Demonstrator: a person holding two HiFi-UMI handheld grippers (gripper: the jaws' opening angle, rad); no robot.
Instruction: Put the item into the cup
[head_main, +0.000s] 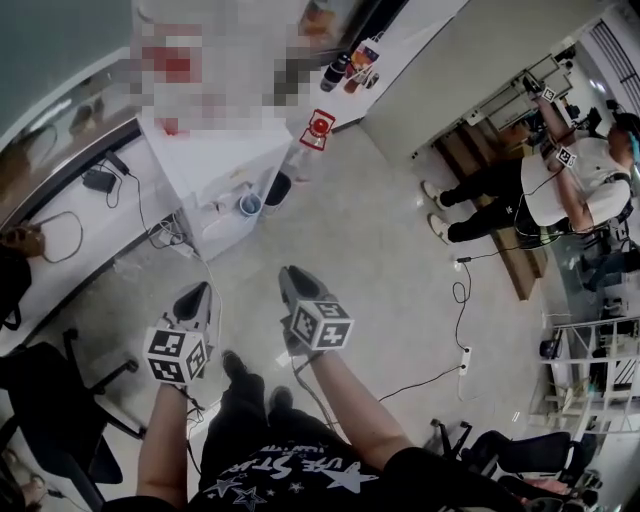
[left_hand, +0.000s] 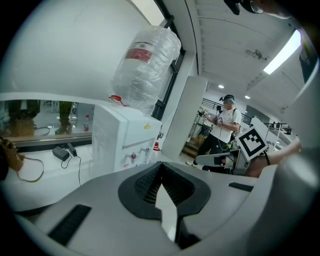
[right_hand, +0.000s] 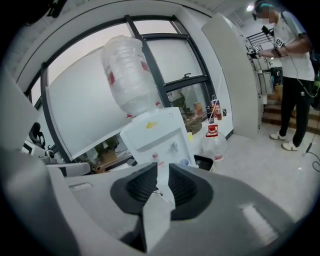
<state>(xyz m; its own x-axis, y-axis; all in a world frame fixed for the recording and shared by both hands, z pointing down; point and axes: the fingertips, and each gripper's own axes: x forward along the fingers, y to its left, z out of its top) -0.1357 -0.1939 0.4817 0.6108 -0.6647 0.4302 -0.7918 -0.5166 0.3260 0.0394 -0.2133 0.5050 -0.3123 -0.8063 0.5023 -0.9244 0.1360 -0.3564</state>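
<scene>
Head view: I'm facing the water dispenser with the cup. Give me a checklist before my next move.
1. Cup in view at the water dispenser: ok.
2. Left gripper holds an item: not ok, shut on nothing.
3. Right gripper holds an item: not ok, open and empty.
4. Item to pick up located: cannot tell.
5. Grippers close to the cup: not ok, both well short of it.
</scene>
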